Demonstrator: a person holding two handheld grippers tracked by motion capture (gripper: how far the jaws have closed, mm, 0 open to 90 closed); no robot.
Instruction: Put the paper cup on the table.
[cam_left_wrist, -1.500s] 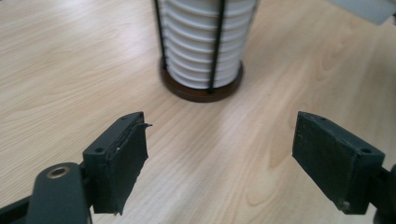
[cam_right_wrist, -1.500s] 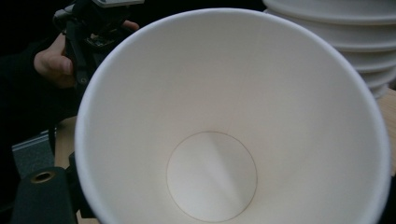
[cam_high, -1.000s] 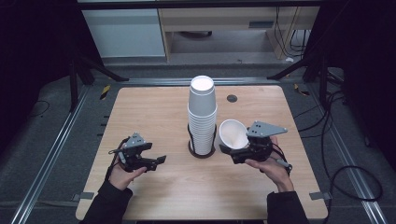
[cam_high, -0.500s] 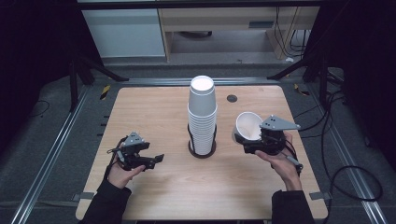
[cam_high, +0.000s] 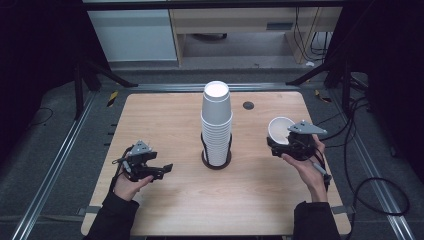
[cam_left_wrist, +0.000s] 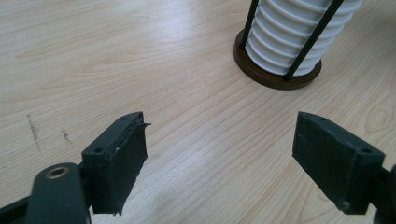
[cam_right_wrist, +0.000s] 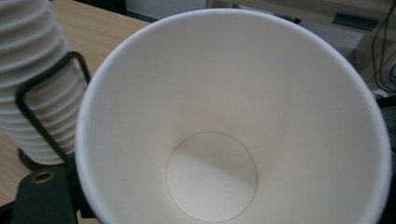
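A tall stack of white paper cups (cam_high: 216, 122) stands upside down in a black wire holder on a round brown base (cam_left_wrist: 278, 77) at the table's middle. My right gripper (cam_high: 283, 144) is shut on a single white paper cup (cam_high: 280, 129), held mouth up and tilted, right of the stack; its inside (cam_right_wrist: 224, 140) faces the right gripper view, with the stack (cam_right_wrist: 32, 84) at the left. My left gripper (cam_high: 162, 170) hovers open over bare wood at the front left, its jaws wide apart with nothing between them (cam_left_wrist: 219, 158).
The wooden table (cam_high: 170, 120) has a small dark round grommet (cam_high: 248, 105) near its far edge. Metal rails run along both sides, and cables lie on the floor at the right. A white cabinet and a shelf stand beyond the table.
My right gripper has carried the single cup away from the stack, to the right and slightly farther from me, turning its mouth upward. The left gripper has stayed put.
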